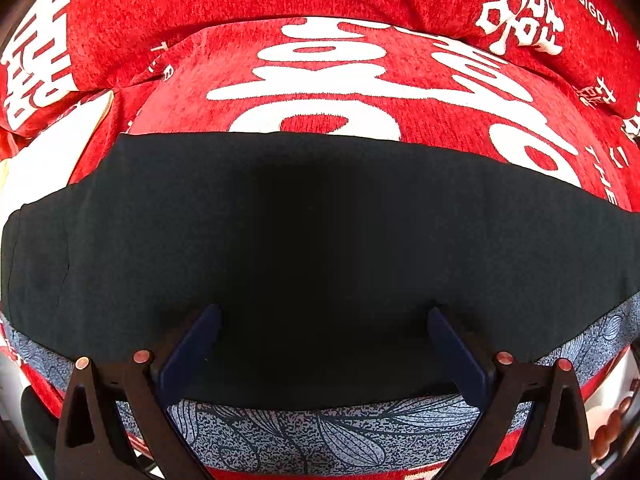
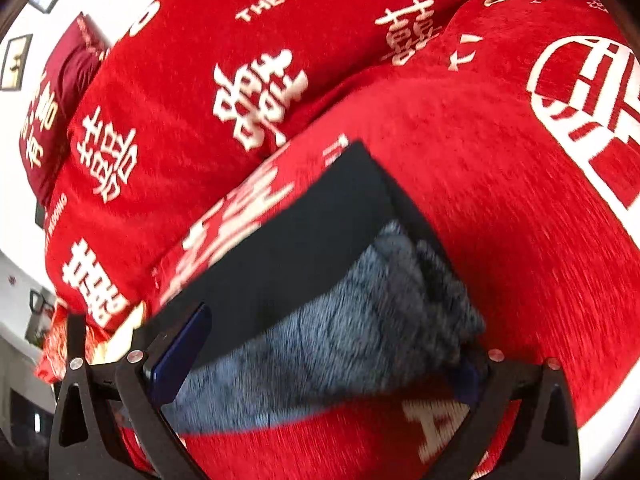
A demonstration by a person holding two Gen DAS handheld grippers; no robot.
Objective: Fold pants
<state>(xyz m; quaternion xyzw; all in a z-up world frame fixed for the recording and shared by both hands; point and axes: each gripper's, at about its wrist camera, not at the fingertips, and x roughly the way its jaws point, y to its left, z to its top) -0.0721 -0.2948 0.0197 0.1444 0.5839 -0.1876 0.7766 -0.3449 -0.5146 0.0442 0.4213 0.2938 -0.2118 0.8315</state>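
The black pants (image 1: 320,240) lay folded flat on a red sofa cover (image 1: 360,80) printed with white characters, overlapping a blue-grey leaf-print cloth (image 1: 320,436) at their near edge. The left tongs (image 1: 324,316) stood wide apart over the pants' near edge, gripping nothing. The right tongs (image 2: 332,344) were spread wide too, straddling the pants (image 2: 304,240) and the leaf-print cloth (image 2: 340,340) without pinching either; that view was blurred.

- Red cover (image 2: 460,184) with white characters drapes the sofa seat and back.
- White wall (image 2: 100,16) at left carries framed pictures (image 2: 16,62).
- Daylight is bright.
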